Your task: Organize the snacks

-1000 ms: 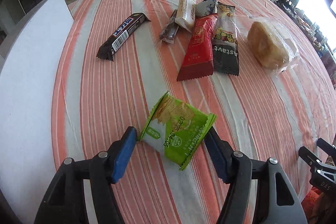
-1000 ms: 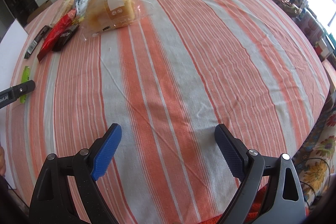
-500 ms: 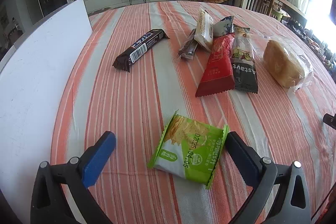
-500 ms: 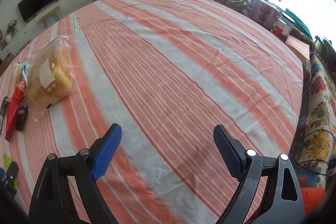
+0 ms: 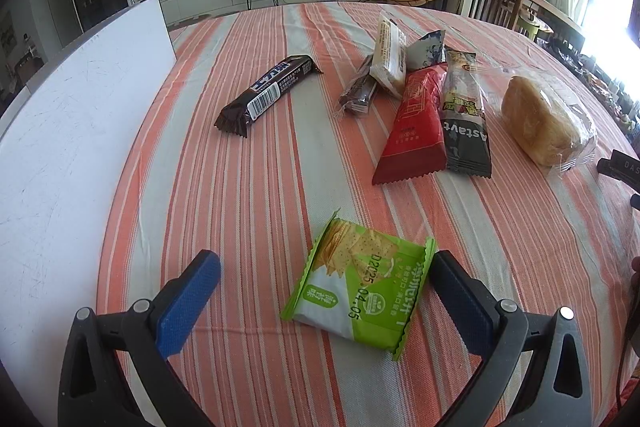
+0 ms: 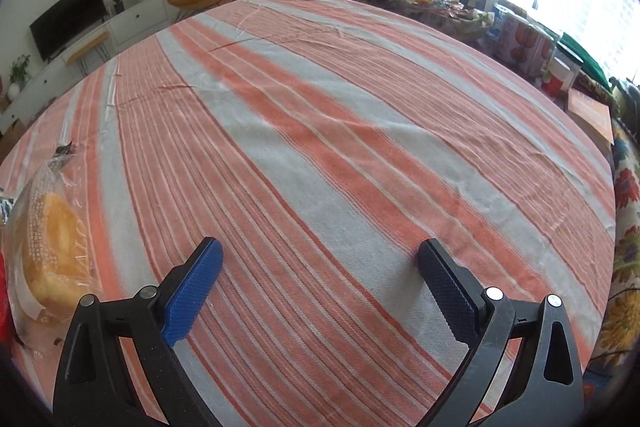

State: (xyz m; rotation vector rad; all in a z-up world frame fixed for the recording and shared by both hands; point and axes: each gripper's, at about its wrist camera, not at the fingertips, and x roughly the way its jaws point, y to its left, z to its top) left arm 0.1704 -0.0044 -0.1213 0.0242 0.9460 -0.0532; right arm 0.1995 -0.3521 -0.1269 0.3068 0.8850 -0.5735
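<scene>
Snacks are lying on the striped table (image 5: 248,187), and I am holding the left hand-held gripper (image 5: 324,275) spread wide around the light, crinkly green cracker packet (image 5: 356,291), best pinched across its flat sides, while the right hand-held gripper (image 6: 320,259) is gaping empty.

Your left fingers (image 5: 188,301) flank the green cracker packet (image 5: 358,289), bare table (image 5: 248,195) beyond it, snack cluster (image 5: 424,107) farther right, white board (image 5: 72,131) walling your left, open cloth under your right gripper (image 6: 320,267).

Cracker packet (image 5: 360,289) nearest, snack cluster (image 5: 424,99) behind, bread (image 5: 540,119) rightmost.
</scene>
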